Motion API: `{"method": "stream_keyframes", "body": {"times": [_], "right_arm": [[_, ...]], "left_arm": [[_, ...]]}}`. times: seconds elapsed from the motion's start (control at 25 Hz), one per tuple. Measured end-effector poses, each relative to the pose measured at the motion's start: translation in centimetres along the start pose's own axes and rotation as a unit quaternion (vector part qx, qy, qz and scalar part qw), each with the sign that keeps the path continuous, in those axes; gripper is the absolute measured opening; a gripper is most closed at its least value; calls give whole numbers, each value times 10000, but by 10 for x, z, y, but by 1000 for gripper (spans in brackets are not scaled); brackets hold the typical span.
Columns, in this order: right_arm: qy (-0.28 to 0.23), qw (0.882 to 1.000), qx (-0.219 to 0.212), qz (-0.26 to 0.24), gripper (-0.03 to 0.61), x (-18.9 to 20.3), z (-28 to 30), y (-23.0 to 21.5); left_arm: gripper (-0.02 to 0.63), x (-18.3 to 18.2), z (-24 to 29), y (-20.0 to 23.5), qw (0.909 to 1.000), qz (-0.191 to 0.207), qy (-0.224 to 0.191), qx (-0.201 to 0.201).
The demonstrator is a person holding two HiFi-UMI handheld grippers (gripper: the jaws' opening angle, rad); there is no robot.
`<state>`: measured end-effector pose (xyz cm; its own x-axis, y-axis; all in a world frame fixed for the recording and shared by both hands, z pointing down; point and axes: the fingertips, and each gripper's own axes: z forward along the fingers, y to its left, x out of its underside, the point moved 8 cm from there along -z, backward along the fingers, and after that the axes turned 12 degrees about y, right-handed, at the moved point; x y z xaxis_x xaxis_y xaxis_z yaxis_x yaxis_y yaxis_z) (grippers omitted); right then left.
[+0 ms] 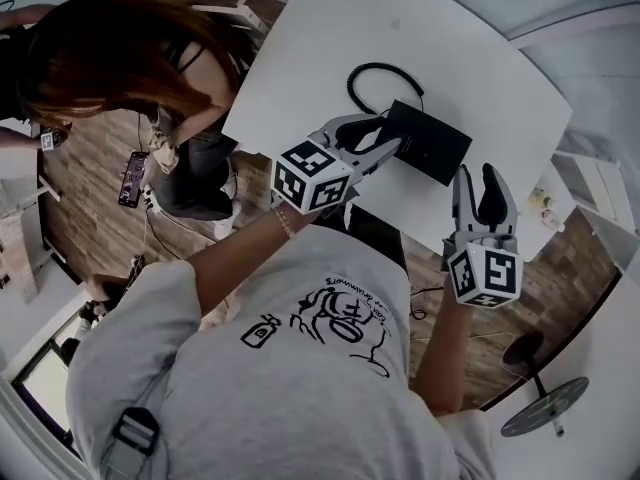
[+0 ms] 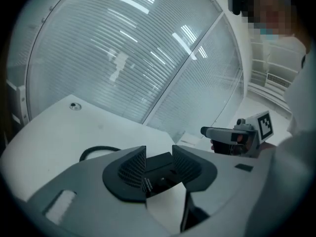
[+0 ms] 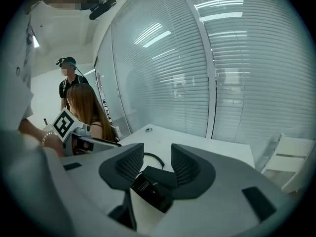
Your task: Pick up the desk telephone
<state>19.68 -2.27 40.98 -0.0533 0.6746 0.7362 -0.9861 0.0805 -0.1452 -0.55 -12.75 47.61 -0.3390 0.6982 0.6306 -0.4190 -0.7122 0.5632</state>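
Here, one desk telephone (image 1: 432, 143) near two: left hand-held gripper (image 1: 385, 133) and right hand-held gripper (image 1: 477, 178), both open-jawed.

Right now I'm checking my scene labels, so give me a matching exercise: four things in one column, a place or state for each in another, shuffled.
1 desk telephone
2 cord
3 left tongs
4 right tongs

A open, clear of the phone, to its right
B black, flat on the white table
C open, tips at the phone's edge
D looped beyond the phone

Pairs: 1-B, 2-D, 3-C, 4-A
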Motion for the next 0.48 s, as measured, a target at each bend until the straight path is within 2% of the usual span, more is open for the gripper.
{"method": "stream_keyframes", "body": {"times": [0.2, 0.32, 0.48], "right_arm": [[322, 9993, -25, 184, 158, 31, 27, -16], [504, 9983, -2, 277, 186, 49, 42, -26], [715, 9964, -12, 456, 210, 72, 59, -35]], "left_arm": [[152, 26, 33, 25, 9992, -310, 239, 107], [195, 41, 51, 37, 9978, -500, 424, 115], [216, 58, 69, 49, 9955, -660, 671, 139]]}}
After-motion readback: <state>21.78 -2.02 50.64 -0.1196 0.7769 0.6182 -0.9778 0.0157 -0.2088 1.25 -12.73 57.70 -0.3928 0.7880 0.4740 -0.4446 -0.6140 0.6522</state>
